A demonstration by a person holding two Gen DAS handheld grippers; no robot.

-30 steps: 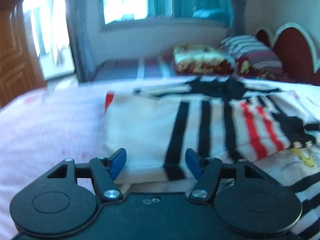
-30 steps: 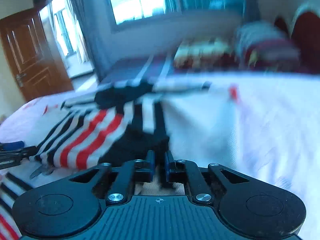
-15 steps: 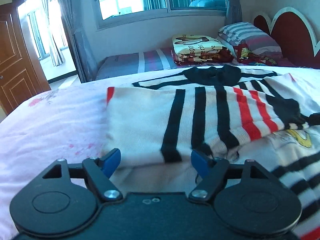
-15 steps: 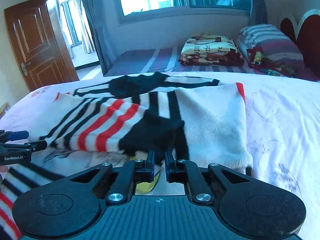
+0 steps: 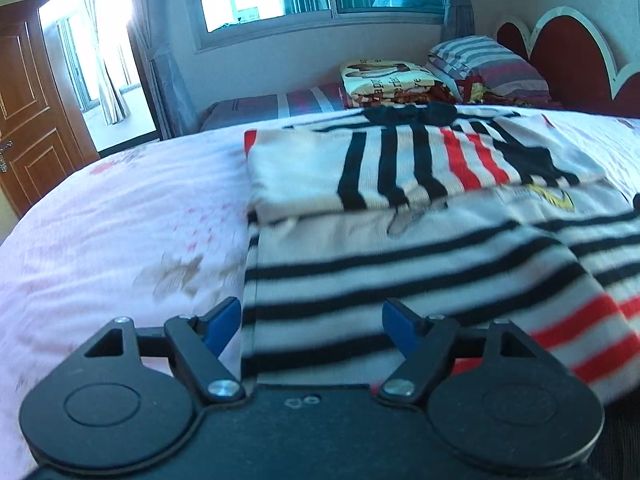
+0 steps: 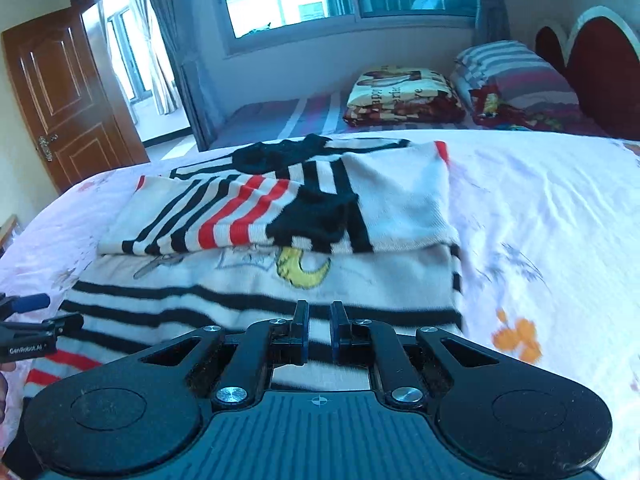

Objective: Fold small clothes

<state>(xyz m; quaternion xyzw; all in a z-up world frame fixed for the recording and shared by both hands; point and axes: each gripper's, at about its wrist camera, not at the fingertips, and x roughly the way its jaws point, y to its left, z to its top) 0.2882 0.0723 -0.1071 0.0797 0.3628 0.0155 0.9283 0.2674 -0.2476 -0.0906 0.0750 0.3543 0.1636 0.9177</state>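
The left gripper [image 5: 312,326] has its jaws wide apart, empty above the striped sweater's [image 5: 420,264] hem; the right gripper's [image 6: 319,336] jaws stand nearly together, gripping nothing. The sweater lies on the bed [image 6: 540,208], sleeves folded across at twelve o'clock.

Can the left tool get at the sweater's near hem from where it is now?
Probably yes. The left tool stands open right over the striped sweater, whose near edge runs between its blue fingers, with nothing lying on that part; the folded sleeves sit further back.
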